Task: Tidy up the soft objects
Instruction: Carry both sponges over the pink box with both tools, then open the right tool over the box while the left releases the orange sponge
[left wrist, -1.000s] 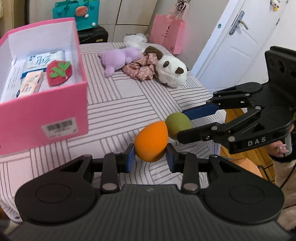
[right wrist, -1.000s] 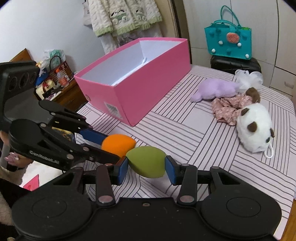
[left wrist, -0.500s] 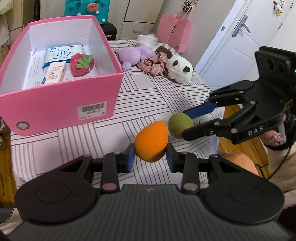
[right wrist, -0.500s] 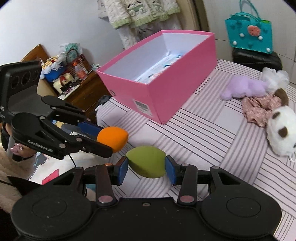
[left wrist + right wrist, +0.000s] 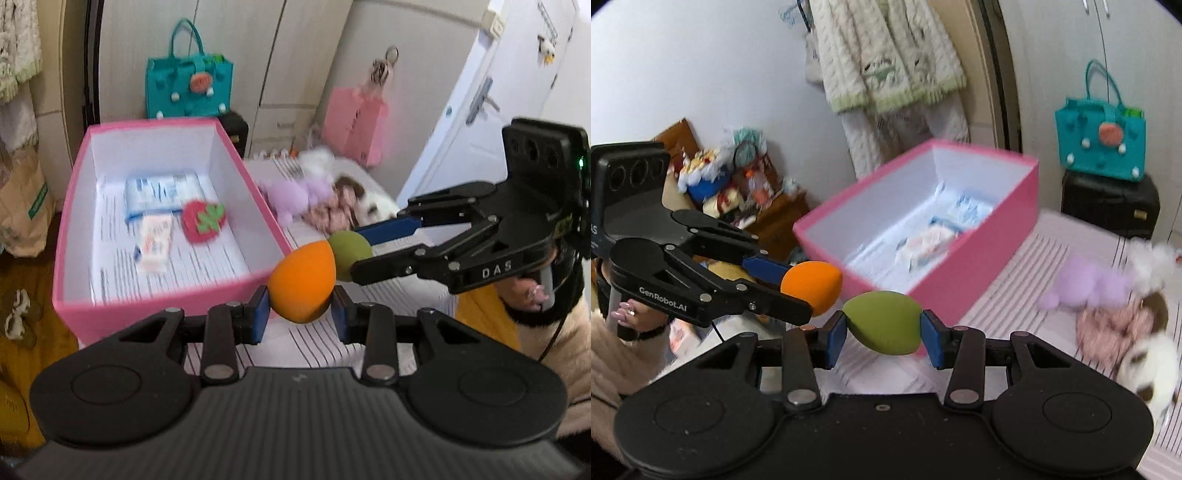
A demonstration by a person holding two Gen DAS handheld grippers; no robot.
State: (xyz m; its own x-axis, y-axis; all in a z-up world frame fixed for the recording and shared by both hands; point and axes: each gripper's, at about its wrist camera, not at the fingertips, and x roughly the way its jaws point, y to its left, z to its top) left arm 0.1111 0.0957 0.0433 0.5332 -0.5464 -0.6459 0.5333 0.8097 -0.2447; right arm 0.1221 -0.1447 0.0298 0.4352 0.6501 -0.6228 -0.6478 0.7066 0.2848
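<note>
My left gripper [image 5: 298, 312] is shut on an orange egg-shaped sponge [image 5: 302, 280], held in the air near the front right corner of the open pink box [image 5: 166, 295]. My right gripper [image 5: 883, 334] is shut on a green egg-shaped sponge [image 5: 882, 323], right beside the orange sponge [image 5: 810, 282]. In the left wrist view the green sponge [image 5: 349, 251] touches the orange one. The pink box [image 5: 979, 240] holds a red strawberry plush [image 5: 202, 220] and white packets [image 5: 159, 192].
On the striped tablecloth [image 5: 1015, 295] right of the box lie a purple plush [image 5: 1086, 288], a pink floral cloth [image 5: 1108, 328] and a white-and-brown plush [image 5: 1148, 365]. A teal bag [image 5: 188, 86] and a pink bag [image 5: 354, 127] stand behind. A white door [image 5: 498, 92] is at right.
Both grippers have risen and moved toward the pink box with their sponges held side by side. The box now sits directly ahead and below, with its inside in view.
</note>
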